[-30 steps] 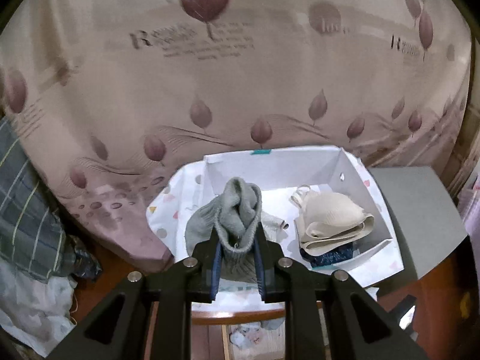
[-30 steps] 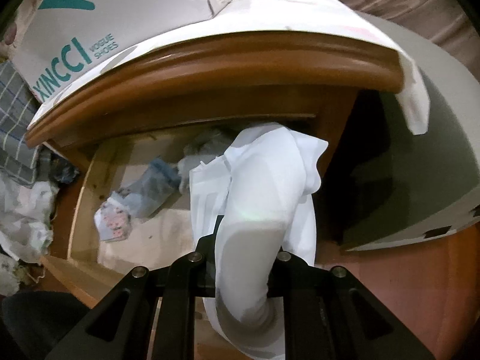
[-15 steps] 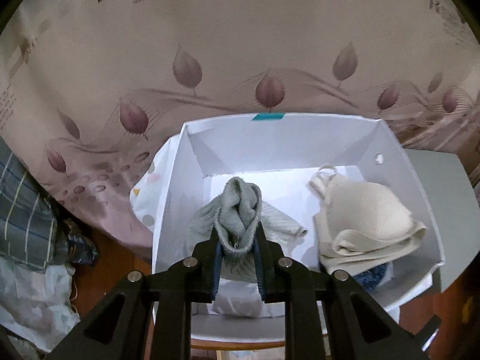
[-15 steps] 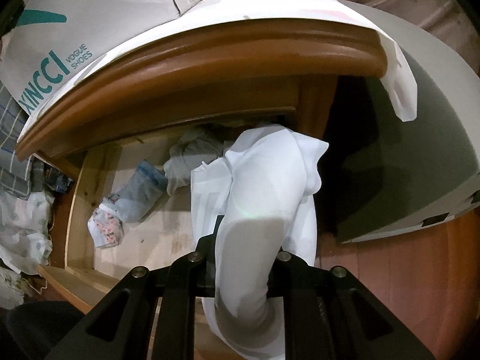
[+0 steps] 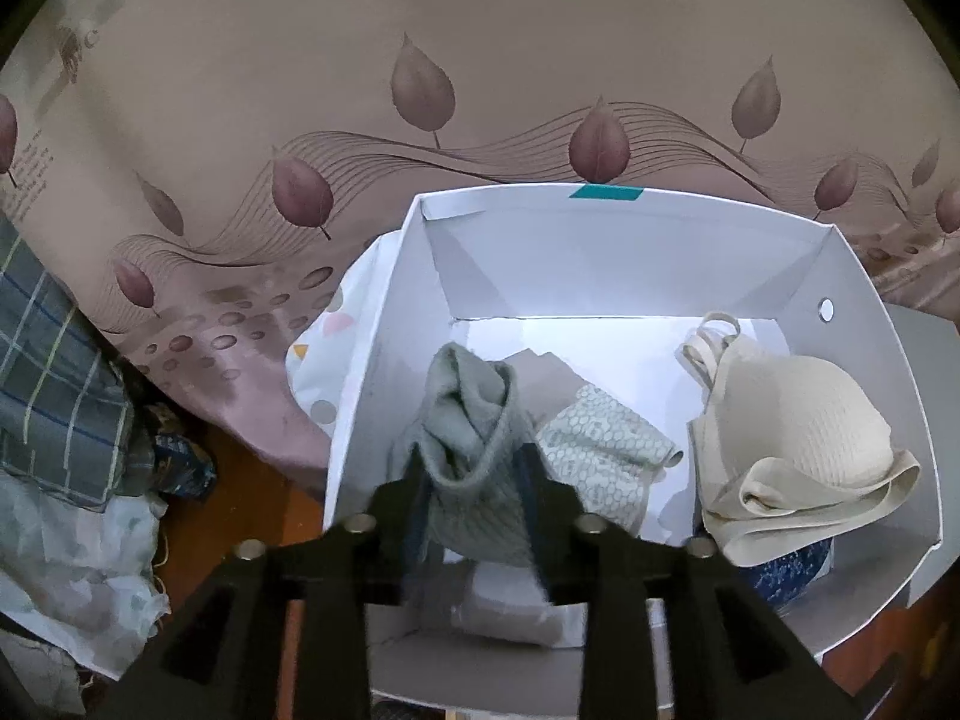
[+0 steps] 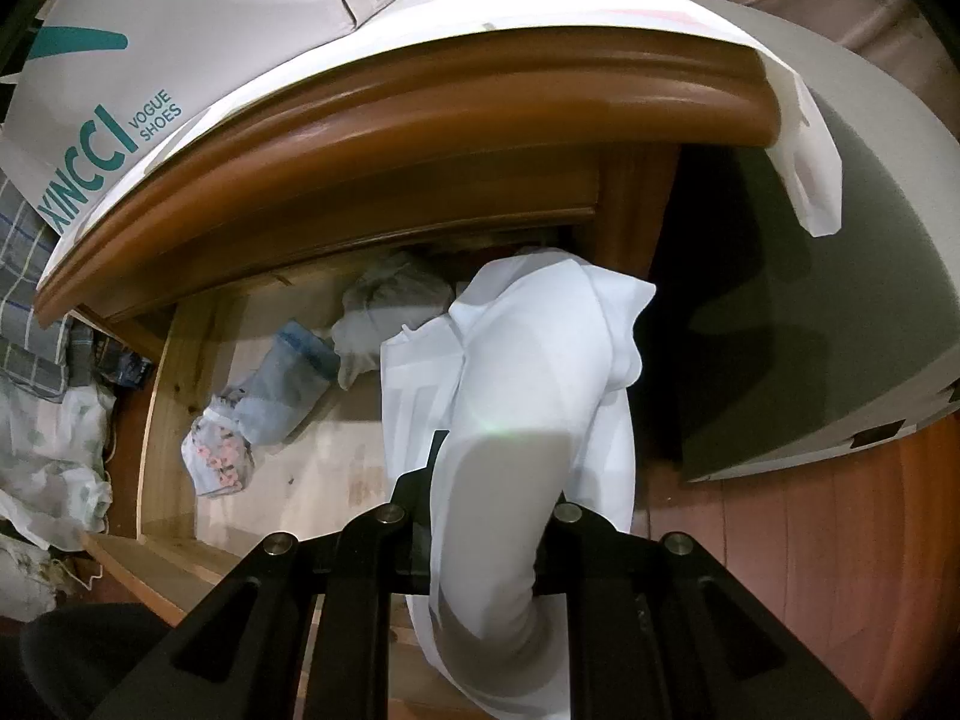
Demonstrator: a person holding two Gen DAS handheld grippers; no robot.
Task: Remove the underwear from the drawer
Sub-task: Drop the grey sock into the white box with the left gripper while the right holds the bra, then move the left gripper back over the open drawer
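Two claws, one garment (image 5: 474, 450) each

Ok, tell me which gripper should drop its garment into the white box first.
Left. The left gripper already holds the grey-green garment over the white box; the right gripper holds the white garment down by the drawer.

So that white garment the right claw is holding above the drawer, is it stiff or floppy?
Probably floppy: the white garment droops in folds around the right claw. It looks thin and likely light. Its smooth sheen suggests that it could slip from a loose grip.
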